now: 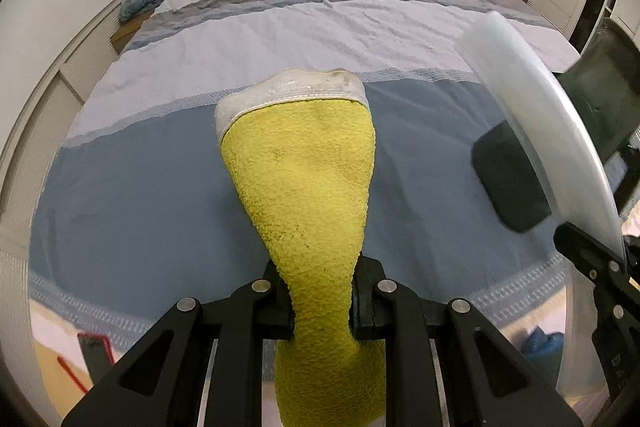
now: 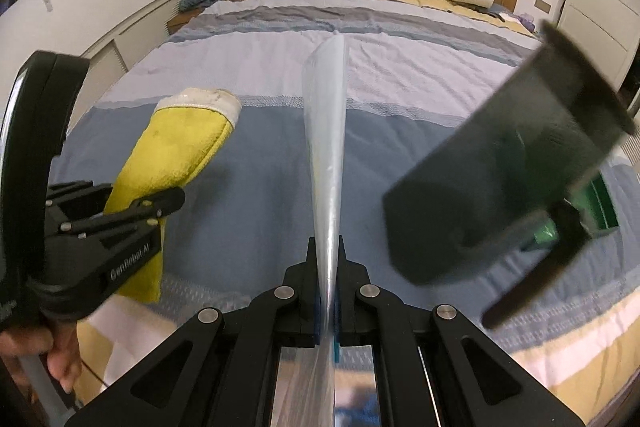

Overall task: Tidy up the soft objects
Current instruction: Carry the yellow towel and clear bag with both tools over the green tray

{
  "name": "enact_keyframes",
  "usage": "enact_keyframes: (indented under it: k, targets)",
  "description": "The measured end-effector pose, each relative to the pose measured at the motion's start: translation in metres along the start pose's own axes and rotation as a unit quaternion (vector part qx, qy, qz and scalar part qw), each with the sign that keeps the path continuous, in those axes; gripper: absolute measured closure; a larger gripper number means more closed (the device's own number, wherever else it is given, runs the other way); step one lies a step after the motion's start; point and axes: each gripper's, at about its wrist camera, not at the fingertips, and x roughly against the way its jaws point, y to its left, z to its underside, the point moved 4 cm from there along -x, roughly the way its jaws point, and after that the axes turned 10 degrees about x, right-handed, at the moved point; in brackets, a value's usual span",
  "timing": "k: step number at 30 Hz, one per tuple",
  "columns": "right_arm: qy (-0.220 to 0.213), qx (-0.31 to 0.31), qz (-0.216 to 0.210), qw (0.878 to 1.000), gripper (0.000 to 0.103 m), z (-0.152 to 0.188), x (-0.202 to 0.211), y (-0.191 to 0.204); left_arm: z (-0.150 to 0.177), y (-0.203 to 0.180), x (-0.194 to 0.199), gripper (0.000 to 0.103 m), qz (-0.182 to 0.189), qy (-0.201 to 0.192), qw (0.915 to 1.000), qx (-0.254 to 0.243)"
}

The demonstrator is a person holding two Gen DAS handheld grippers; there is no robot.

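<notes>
Left fingers (image 1: 322,301): closed on the yellow towel (image 1: 308,179); we hold it at its narrow part.
Towel axis: it runs straight ahead of these fingers, white hem farthest, above the bed (image 1: 160,163).
Right fingers (image 2: 329,291): closed on the clear plastic bag (image 2: 326,147), seen edge-on.
Relation: the towel hangs to the left of the right fingers, near but apart; we judge the left hand must bring it across.

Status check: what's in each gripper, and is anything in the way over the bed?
Left gripper shut on yellow towel. Right gripper shut on clear plastic bag. Dark object hangs with the bag. Bed below clear.
</notes>
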Motion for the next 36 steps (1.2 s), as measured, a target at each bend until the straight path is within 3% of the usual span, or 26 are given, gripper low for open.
enact_keyframes:
  k: [14, 21, 29, 36]
  targets:
    - [-0.007, 0.024, -0.021, 0.999, 0.100, 0.066, 0.085, -0.007, 0.047, -0.003, 0.066, 0.088, -0.024, -0.003, 0.9997, -0.002]
    - [-0.001, 0.019, -0.030, 0.999, 0.100, 0.108, 0.130, -0.023, 0.082, -0.027, 0.090, 0.088, -0.017, 0.011, 0.9996, -0.021]
    - [0.028, 0.009, -0.021, 0.999, 0.100, 0.177, 0.178, -0.063, 0.135, -0.099, 0.118, 0.087, 0.039, 0.043, 0.9955, -0.075]
    - [0.057, -0.038, 0.012, 0.998, 0.100, 0.237, 0.205, -0.119, 0.166, -0.172, 0.129, 0.087, 0.105, 0.073, 0.9838, -0.126]
